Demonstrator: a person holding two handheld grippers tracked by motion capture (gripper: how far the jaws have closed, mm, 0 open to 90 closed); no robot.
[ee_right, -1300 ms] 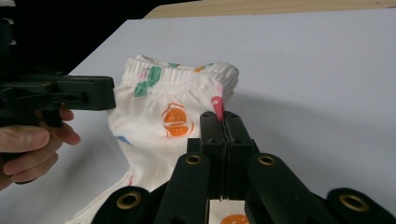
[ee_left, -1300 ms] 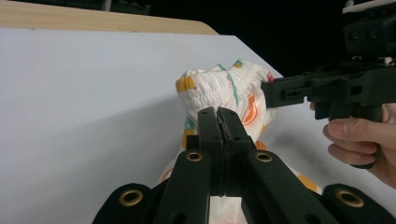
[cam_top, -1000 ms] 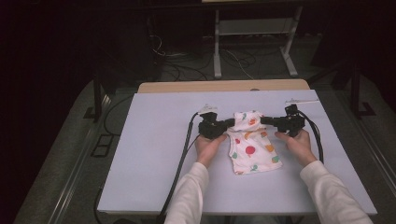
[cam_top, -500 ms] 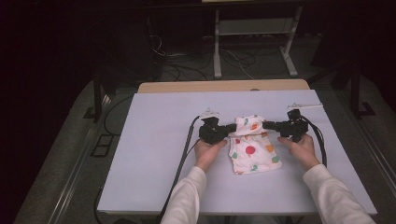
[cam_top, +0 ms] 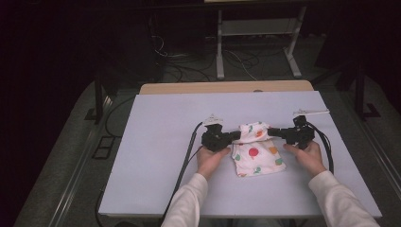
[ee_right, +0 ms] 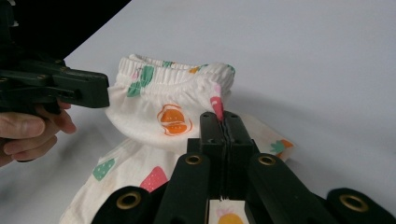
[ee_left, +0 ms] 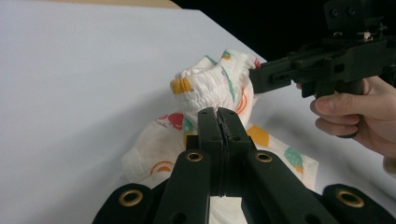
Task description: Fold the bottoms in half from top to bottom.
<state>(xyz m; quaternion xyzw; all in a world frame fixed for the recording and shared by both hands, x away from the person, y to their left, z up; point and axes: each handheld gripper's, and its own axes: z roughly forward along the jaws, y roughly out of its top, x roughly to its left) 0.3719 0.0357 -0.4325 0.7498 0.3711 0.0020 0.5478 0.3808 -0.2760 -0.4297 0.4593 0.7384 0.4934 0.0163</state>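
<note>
The patterned baby shorts (cam_top: 255,151) are gripped at the waistband by the clamped left gripper (cam_top: 235,136) and right gripper (cam_top: 274,132), right of the tabletop's (cam_top: 156,156) centre; the fold appears half made, laying down remains.

Brightly lit table (cam_top: 156,156), dark surroundings; soft shadows, close views slightly blurred.

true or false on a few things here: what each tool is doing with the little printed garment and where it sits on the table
1. The left tool is shut on the printed garment. True.
2. The right tool hangs open above the cloth. False: it is shut on the garment's elastic edge.
3. The garment lies fully flat. False: its pinched top edge is lifted and folded, while the rest lies on the table.
4. The tools grip from opposite sides. True.
5. The garment is plain white. False: it bears coloured prints.
</note>
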